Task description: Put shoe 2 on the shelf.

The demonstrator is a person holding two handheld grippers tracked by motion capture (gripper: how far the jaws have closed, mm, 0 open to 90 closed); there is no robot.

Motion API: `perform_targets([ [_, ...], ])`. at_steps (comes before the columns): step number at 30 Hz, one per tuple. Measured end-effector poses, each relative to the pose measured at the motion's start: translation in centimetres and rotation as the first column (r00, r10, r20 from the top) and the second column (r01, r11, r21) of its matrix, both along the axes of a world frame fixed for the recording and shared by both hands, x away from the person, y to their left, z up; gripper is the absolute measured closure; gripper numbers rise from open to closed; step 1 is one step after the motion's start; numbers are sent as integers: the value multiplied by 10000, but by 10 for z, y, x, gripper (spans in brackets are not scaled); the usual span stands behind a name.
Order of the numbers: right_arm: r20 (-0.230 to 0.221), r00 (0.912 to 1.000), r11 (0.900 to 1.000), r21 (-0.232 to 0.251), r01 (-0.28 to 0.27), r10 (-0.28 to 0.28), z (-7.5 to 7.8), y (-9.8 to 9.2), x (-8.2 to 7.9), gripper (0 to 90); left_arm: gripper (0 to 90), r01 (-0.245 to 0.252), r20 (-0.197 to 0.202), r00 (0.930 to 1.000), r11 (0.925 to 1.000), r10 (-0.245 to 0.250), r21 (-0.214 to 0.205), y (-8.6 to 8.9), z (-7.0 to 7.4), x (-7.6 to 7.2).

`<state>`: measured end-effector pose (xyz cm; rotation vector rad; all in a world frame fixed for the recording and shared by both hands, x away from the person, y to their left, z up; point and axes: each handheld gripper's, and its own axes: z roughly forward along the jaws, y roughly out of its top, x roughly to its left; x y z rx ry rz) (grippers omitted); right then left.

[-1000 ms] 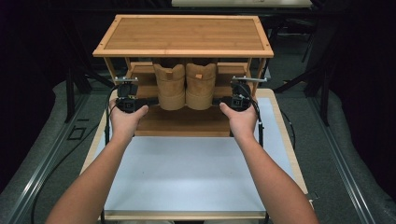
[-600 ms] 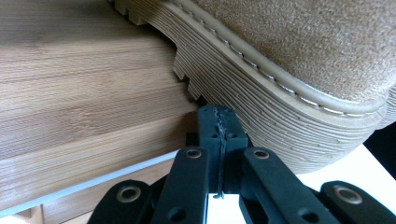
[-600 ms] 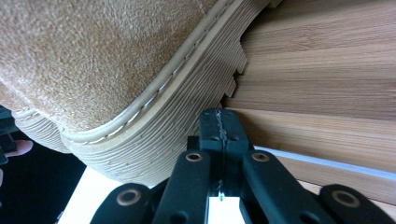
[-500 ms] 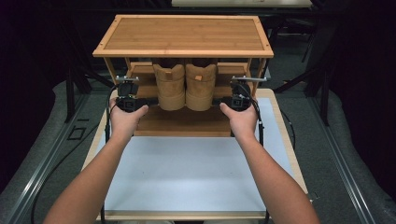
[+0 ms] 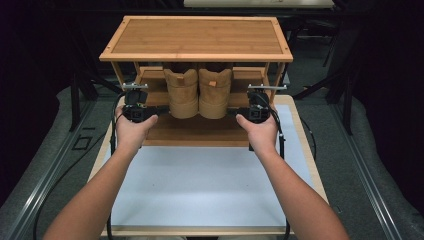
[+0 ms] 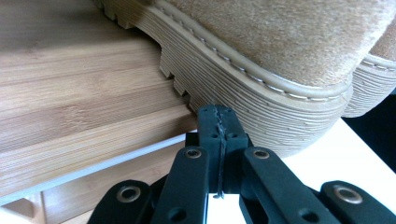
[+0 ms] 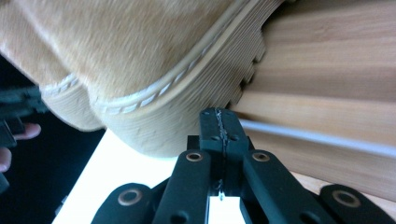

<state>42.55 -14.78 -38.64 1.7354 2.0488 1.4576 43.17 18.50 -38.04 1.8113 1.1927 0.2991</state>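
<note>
Two tan suede boots stand side by side on the middle shelf of a bamboo rack (image 5: 196, 37), their soles jutting past the shelf's front edge. My left gripper (image 5: 152, 113) points inward at the left boot (image 5: 182, 95). Its jaws are shut with nothing between them, the tips (image 6: 218, 117) right at the boot's ribbed sole (image 6: 266, 100). My right gripper (image 5: 240, 113) mirrors it at the right boot (image 5: 215, 95). It is shut and empty, tips (image 7: 219, 120) against that boot's sole (image 7: 182, 116).
The rack stands at the far end of a white mat (image 5: 200, 185) on a wood-edged table. The rack's lower shelf (image 5: 195, 131) lies below the boots, and the middle shelf's slats (image 6: 70, 107) run beside the left gripper. Dark floor and cables surround the table.
</note>
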Motion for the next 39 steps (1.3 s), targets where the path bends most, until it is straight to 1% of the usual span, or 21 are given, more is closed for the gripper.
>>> perform_targets([
  [1, -73, 9999, 9999, -74, -80, 80, 0, 0, -2, 900, 900, -49, -64, 10000, 10000, 49, -41, 0, 0, 0],
  [2, -19, 10000, 9999, -105, -9, 9, 0, 1, -2, 900, 900, -106, -108, 9999, 9999, 105, -112, 0, 1, 1],
  [5, -86, 9999, 10000, 44, 79, -79, 1, 1, -1, 900, 900, -156, -84, 9998, 9998, 155, -129, -1, 1, 2],
  [8, -65, 9999, 9999, 25, 137, -137, 1, 1, -1, 900, 900, -305, -87, 9995, 9994, 303, -162, -1, 0, 3],
  [9, -68, 9999, 9999, 6, 136, -136, 1, 1, -1, 900, 900, -376, -115, 9992, 9990, 373, -258, -1, -1, 5],
  [13, -13, 9998, 9997, 86, 217, -217, 0, 2, 1, 900, 900, -575, -127, 9983, 9976, 570, -380, -2, -3, 8],
  [16, 35, 9991, 9991, 16, 421, -422, -1, 0, 4, 900, 900, -505, -87, 9987, 9983, 503, -293, -1, -3, 9],
  [17, -39, 9990, 9988, 183, 448, -447, -2, 0, 6, 900, 900, -466, -87, 9989, 9983, 463, -353, -1, -4, 9],
  [19, -70, 9993, 9988, 312, 373, -371, -3, -1, 7, 900, 900, -357, -135, 9993, 9986, 352, -399, 1, -4, 10],
  [20, 3, 9995, 9991, 257, 327, -327, -3, -1, 7, 900, 900, -354, -154, 9993, 9986, 348, -392, 1, -3, 10],
  [22, -27, 9995, 9994, 161, 308, -308, -2, -1, 7, 900, 900, -311, -133, 9994, 9991, 307, -303, 1, -3, 10],
  [24, -110, 9998, 9998, 127, 152, -150, 0, -3, 6, 900, 900, -285, -151, 9995, 9993, 281, -243, 1, -2, 10],
  [25, 28, 9998, 9996, 168, 209, -210, 0, -2, 6, 900, 900, -264, -90, 9996, 9993, 262, -247, 2, -1, 8],
  [27, 62, 9999, 9999, 58, 101, -101, 4, -2, 4, 900, 900, -246, -28, 9997, 9992, 245, -309, 3, 1, 6],
  [28, 198, 9997, 9999, 80, 132, -134, 4, -1, 3, 900, 900, -228, -18, 9997, 9992, 227, -333, 4, 3, 5],
  [29, 156, 9999, 10000, 9, -13, 13, 6, -2, 2, 900, 900, -214, -3, 9998, 9991, 214, -362, 5, 5, 3],
  [31, 211, 9998, 9999, -112, -16, 18, 9, -3, -2, 900, 900, -171, 109, 9998, 9995, 174, -249, 7, 10, 0],
  [32, 386, 9993, 9999, -167, 20, -14, 11, -3, -4, 900, 900, -137, 128, 9998, 9996, 141, -253, 9, 13, -2],
  [34, 549, 9985, 9996, -271, -28, 43, 16, -4, -7, 900, 900, -87, 191, 9998, 9999, 89, -142, 12, 19, -6],
  [36, 567, 9983, 9993, -356, -131, 151, 21, -8, -12, 900, 900, -72, 286, 9996, 10000, 72, -23, 16, 26, -11],
  [39, 637, 9978, 9992, -363, -157, 180, 26, -12, -16, 900, 899, 6, 268, 9996, 9999, -9, 108, 23, 33, -17],
])
